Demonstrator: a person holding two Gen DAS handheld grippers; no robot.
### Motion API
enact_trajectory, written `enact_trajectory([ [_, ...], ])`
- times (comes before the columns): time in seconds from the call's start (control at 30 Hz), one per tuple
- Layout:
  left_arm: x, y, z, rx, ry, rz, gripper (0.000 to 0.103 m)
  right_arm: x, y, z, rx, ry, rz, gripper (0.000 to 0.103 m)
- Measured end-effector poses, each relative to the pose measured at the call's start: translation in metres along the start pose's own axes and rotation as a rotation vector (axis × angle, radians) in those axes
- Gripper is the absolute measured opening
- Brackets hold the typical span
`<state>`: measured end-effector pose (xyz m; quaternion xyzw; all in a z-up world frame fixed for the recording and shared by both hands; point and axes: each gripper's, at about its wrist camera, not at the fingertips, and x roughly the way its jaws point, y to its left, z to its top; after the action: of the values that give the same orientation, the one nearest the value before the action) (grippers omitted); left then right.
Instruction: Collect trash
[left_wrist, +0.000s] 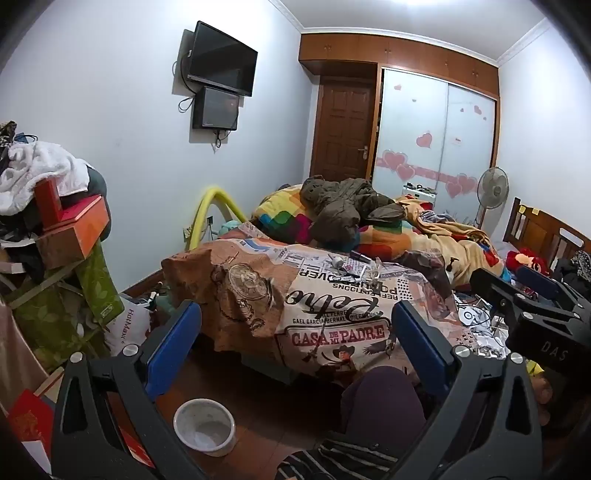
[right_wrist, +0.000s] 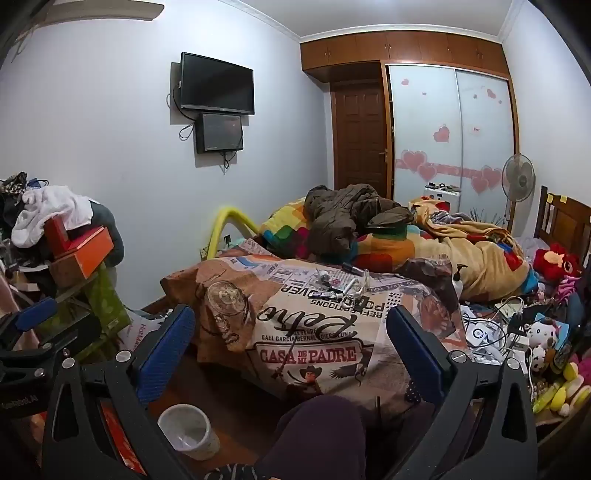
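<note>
Both grippers are held level, side by side, facing the bed: the left gripper and right gripper each have fingers spread wide, holding nothing. Small litter lies on the printed bedspread, far ahead; its pieces are too small to identify. A white cup stands on the near floor. Only the right view shows plush toys at the right.

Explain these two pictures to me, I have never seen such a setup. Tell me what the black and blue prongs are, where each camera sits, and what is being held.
No robot here: a person holds a two-finger tool in each hand, with a fisheye camera on each looking along its blue fingers. One picture is from the left tool, the other from the right tool. Both are open and hold nothing. Ahead is a bed with small clutter on its printed cover. A white tub stands on the floor.
</note>
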<state>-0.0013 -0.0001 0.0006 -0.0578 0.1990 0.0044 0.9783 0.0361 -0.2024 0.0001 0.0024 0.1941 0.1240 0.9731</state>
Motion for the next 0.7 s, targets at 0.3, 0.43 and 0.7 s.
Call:
enact_trajectory([
  [0.3, -0.0003, 0.0000, -0.0008, 0.006, -0.001, 0.019, 0.103, -0.0030, 0.0059, -0.0002, -0.002, 0.006, 0.017, 0.103],
  [0.43, -0.0008, 0.0011, -0.0020, 0.012, 0.002, 0.021, 0.103, -0.0049, 0.0037, -0.0010, -0.001, -0.001, 0.021, 0.103],
  [0.7, 0.0059, -0.0020, -0.0063, 0.020, 0.010, 0.027, 0.103, -0.0036, 0.0026, -0.0007, -0.003, 0.003, 0.023, 0.103],
])
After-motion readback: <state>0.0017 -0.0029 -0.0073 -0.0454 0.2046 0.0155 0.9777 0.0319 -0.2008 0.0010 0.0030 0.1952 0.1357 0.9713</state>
